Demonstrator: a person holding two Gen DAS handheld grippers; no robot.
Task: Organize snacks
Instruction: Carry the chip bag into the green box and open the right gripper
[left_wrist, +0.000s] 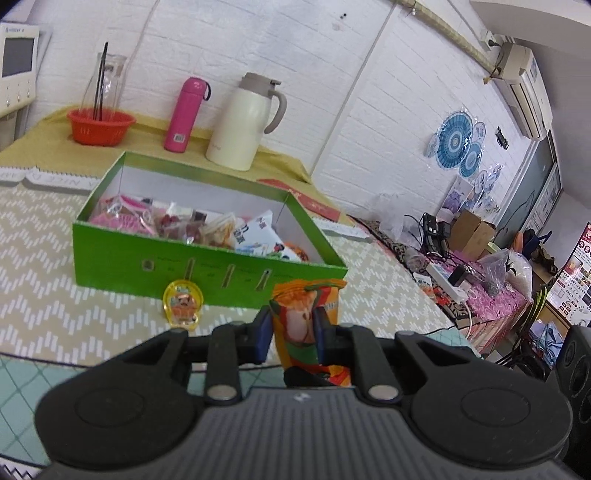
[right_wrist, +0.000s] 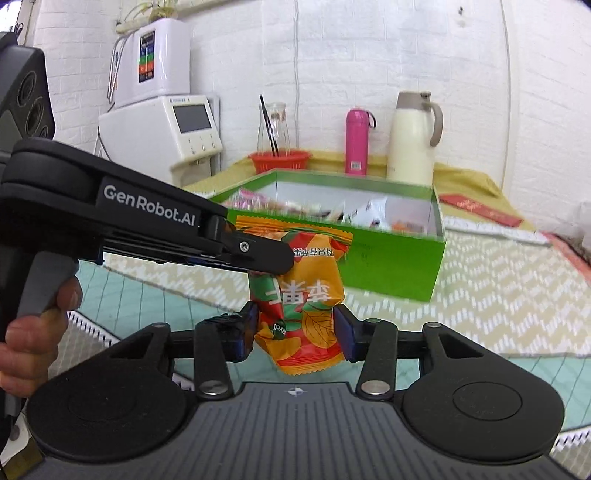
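Fingers of my left gripper (left_wrist: 290, 334) clamp the orange snack packet (right_wrist: 301, 291), held off the mat just in front of the green box (left_wrist: 207, 275); my right gripper (right_wrist: 297, 332) stands open around the packet's lower half, pads not pressing. Step in hand, as I judge it: the handover is done and the left carries. Next move needs the packet lifted over the box's near wall and released among the snacks inside; the yellow candy (left_wrist: 183, 308) in front of the box still waits.

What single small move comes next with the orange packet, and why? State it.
Probably carry the orange snack packet forward over the green box before release: the left hand-held gripper pinches it, the right hand-held gripper stands open around it, and the box holds other snacks.
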